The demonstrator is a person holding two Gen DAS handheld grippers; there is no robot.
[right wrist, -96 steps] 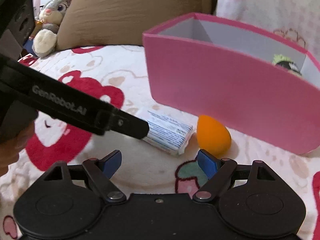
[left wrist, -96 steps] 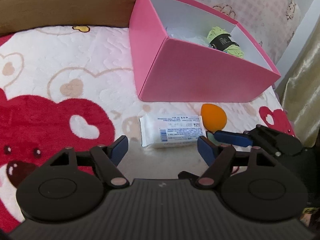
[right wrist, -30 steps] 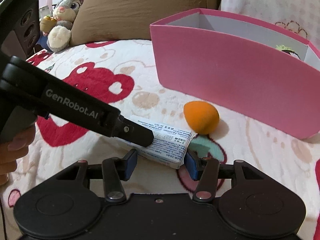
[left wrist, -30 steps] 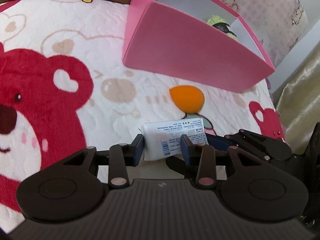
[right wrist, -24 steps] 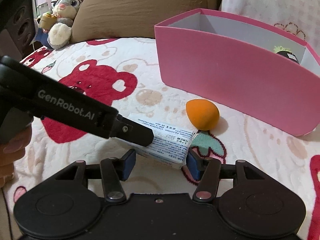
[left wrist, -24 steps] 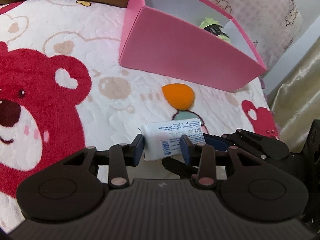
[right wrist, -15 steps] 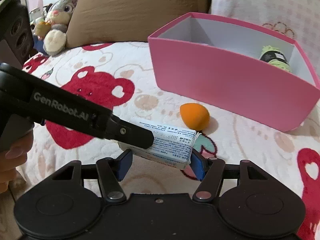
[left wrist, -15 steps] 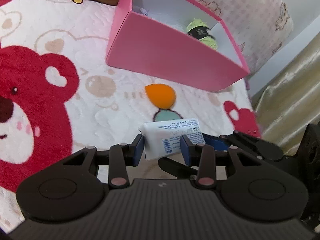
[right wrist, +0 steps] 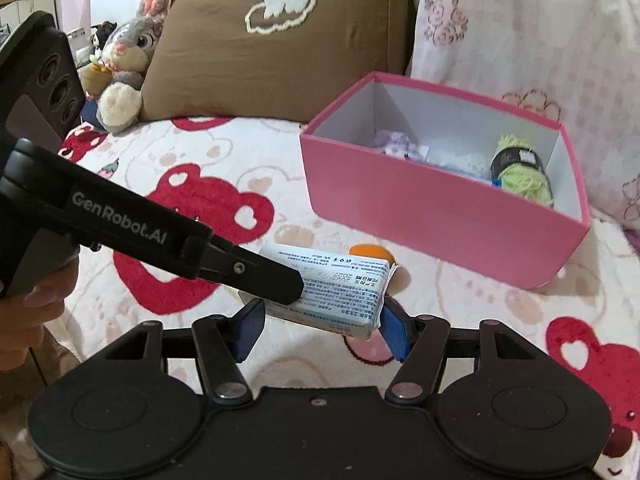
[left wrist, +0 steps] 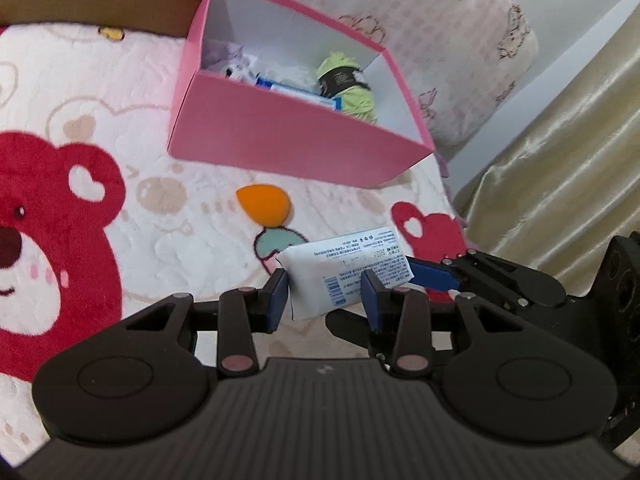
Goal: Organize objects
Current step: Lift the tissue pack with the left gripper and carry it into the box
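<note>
A white bedspread (left wrist: 168, 92) printed with red bears and hearts fills most of both views, with a brown cushion (right wrist: 276, 44) and a pale floral pillow (right wrist: 520, 28) propped at its far edge and a golden curtain (left wrist: 560, 168) hanging off to one side. On the bedspread stands an open pink box (left wrist: 288, 140) with white inner walls; inside it lie a skein of lime-green yarn (left wrist: 352, 92) with a dark band, a small purple-and-white plush (left wrist: 234, 66) and some white and blue packets, only partly visible over the near wall. A grey stuffed rabbit (right wrist: 124, 60) sits beside the brown cushion, well apart from the box. The left gripper (left wrist: 325, 294) is clamped on a white tissue pack (left wrist: 348, 268) printed with small text and a barcode — its blue pads press the pack's two long sides, and the pack is lifted clear of the bedspread, tilted, near the front of the box but not over it. The right gripper (right wrist: 320, 322) has its fingers either side of the same pack at its ends; the right-hand blue pad touches the pack's corner, though whether this gripper truly grips it or merely brackets it cannot be told. On the bedspread between the pack and the box lies an orange teardrop makeup sponge (left wrist: 264, 208) — in the right wrist view it is mostly hidden behind the pack.
</note>
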